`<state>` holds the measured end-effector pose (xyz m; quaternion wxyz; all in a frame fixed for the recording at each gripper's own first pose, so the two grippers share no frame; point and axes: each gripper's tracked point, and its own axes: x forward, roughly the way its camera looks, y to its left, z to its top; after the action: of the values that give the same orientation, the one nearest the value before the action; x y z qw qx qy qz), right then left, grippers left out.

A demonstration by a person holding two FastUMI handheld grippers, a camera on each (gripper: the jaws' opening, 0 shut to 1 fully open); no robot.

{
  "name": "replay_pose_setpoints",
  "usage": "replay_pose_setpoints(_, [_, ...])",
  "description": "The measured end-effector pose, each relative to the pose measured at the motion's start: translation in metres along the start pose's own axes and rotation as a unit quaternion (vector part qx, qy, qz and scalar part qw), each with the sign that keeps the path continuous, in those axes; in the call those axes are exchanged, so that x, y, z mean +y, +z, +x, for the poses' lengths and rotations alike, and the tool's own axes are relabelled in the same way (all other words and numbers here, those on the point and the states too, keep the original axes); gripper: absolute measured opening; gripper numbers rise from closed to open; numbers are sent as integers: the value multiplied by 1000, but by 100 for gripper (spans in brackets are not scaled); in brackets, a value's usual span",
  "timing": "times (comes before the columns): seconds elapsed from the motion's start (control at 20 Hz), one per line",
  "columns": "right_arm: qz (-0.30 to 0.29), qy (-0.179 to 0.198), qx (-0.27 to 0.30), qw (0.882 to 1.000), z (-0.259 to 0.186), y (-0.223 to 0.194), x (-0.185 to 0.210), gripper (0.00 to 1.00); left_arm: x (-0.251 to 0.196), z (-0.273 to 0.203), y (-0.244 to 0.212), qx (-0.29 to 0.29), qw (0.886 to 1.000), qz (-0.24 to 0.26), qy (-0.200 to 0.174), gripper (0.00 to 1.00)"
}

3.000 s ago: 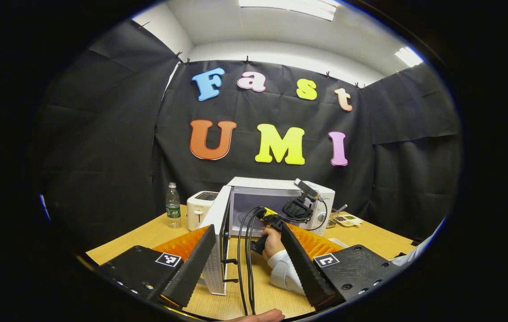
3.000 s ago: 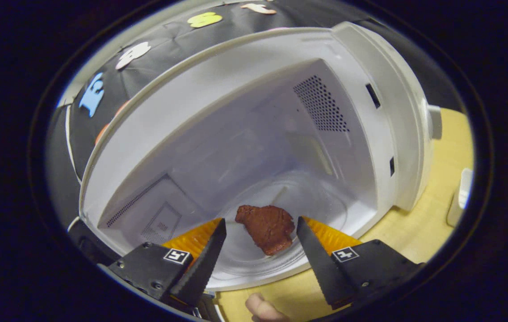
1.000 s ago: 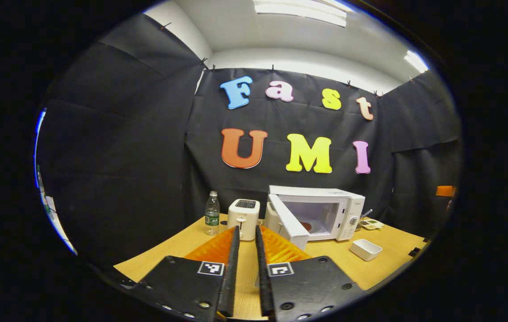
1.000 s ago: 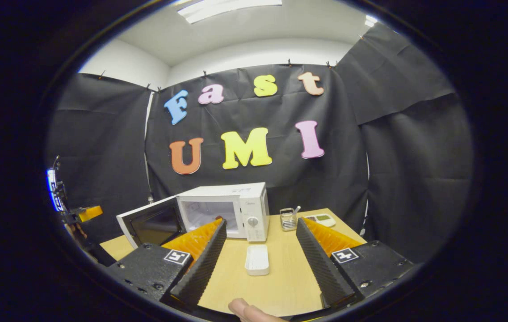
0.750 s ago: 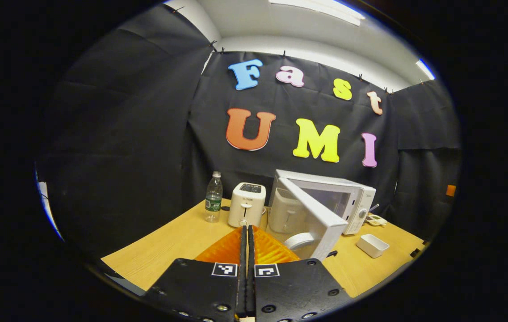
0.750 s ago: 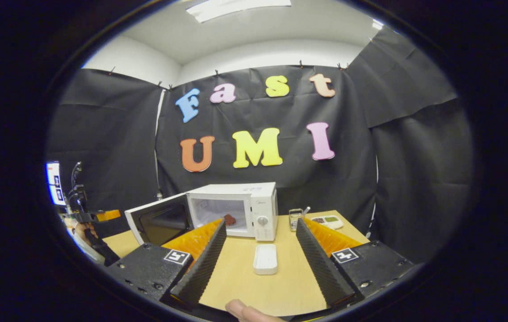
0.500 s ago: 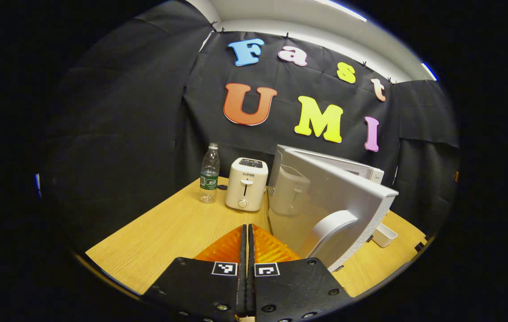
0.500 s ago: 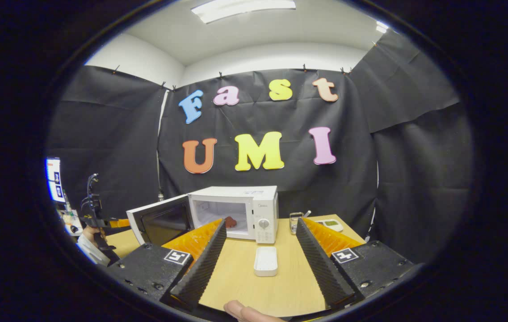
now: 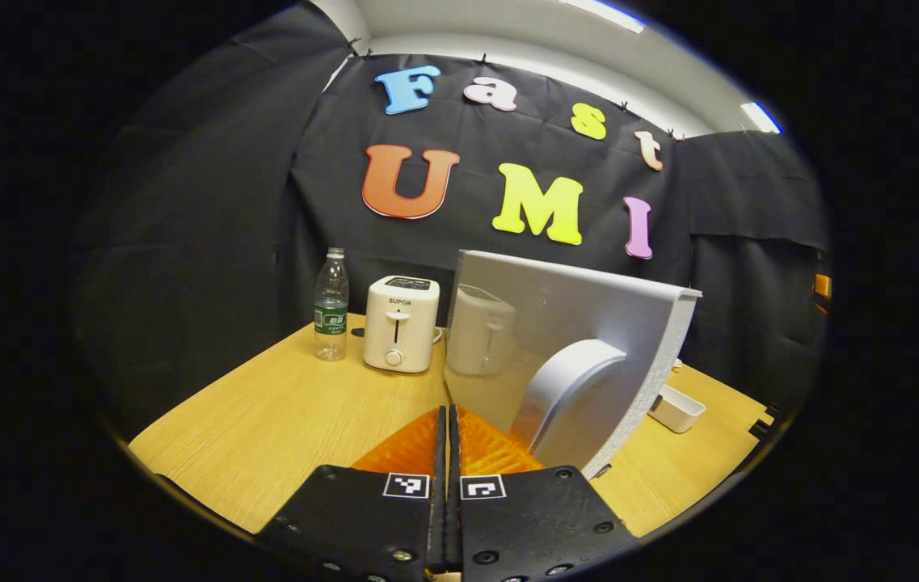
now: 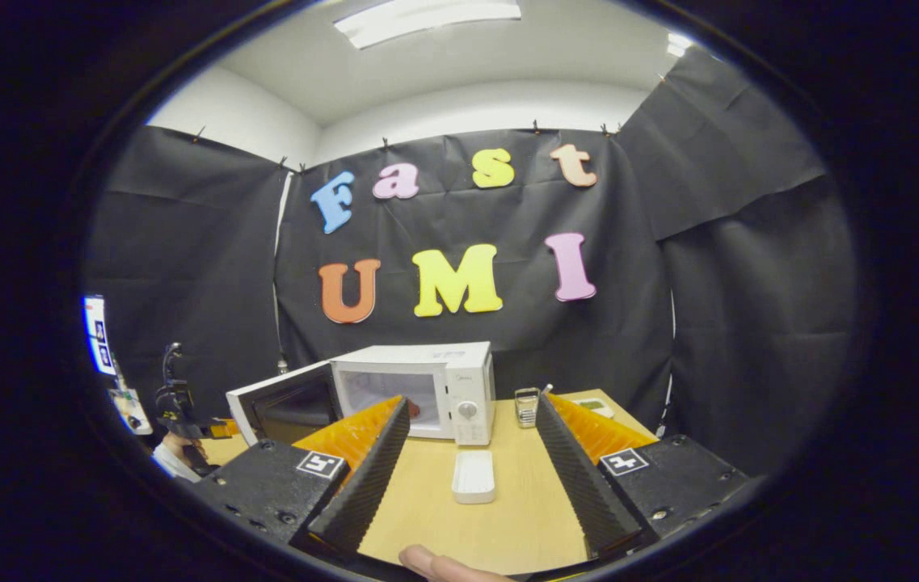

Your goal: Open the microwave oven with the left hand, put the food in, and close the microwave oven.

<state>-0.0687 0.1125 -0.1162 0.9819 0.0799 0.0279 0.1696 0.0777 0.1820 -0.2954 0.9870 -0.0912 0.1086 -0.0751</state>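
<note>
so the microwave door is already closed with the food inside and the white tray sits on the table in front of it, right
Not quite: the door is open, swung out to the left of the microwave, as the right gripper view shows. The left gripper view shows its outer face and handle just ahead of the shut left hand-held gripper. The rest holds: the food is inside and the white tray sits on the table in front.

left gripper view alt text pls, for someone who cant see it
The left hand-held gripper, fingers shut together, sits just in front of the open white microwave door and its curved handle. Behind, a wooden table holds a white toaster, a water bottle and a small white tray.
</note>
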Motion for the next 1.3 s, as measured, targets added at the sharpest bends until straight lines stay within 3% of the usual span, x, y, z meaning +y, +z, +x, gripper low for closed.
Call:
replay_pose_setpoints(0.55, [7, -17, -14, 1000, -15, 8, -20, 100, -80, 35, -13, 7, 997, 43, -61, 0])
replay_pose_setpoints(1.05, [2, -41, -26, 999, -26, 11, -45, 100, -180, 89, -12, -15, 987, 99, -129, 0])
replay_pose_setpoints(1.1, [4, -42, -24, 999, -25, 9, -49, 89, -190, 95, -15, -14, 985, 104, -136, 0])
replay_pose_setpoints(1.15, [9, -42, -22, 999, -24, 6, -52, 100, -200, 101, -17, -12, 984, 108, -141, 0])
replay_pose_setpoints(1.3, [22, -45, -16, 999, -22, -1, -64, 100, -223, 123, -21, -4, 984, 110, -141, 0])
